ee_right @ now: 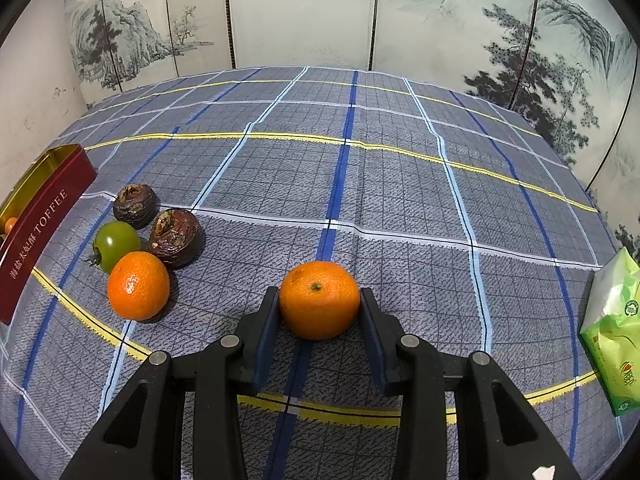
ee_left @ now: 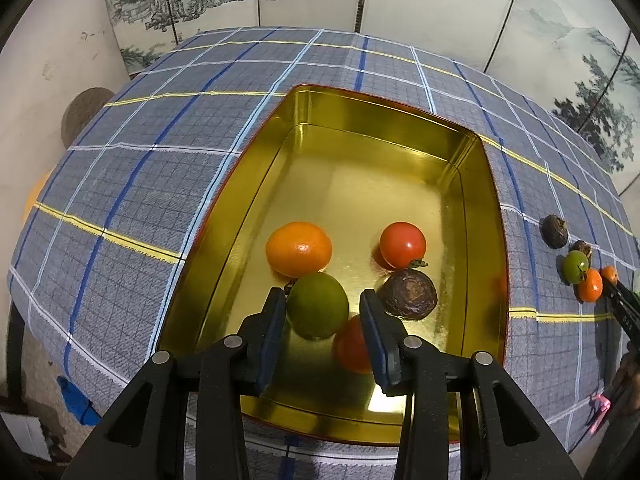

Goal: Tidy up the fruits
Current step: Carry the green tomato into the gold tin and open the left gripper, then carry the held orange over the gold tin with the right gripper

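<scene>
A gold tin (ee_left: 400, 124) lies open on the plaid cloth. It holds a mandarin (ee_left: 299, 249), a red tomato (ee_left: 402, 245), a dark water chestnut (ee_left: 410, 294), a green fruit (ee_left: 318, 311) and a red-orange fruit (ee_left: 352, 344). My left gripper (ee_left: 323, 308) is open above the tin; the green fruit lies between its fingers, touching the left one. My right gripper (ee_right: 319, 302) is open around a mandarin (ee_right: 319, 300) on the cloth; the pads look just short of contact.
Left of the right gripper lie another mandarin (ee_right: 138, 285), a green tomato (ee_right: 115, 244) and two water chestnuts (ee_right: 175, 237). The tin's red side (ee_right: 40, 228) is at far left. A green tissue pack (ee_right: 614, 332) sits at right. A painted screen stands behind the table.
</scene>
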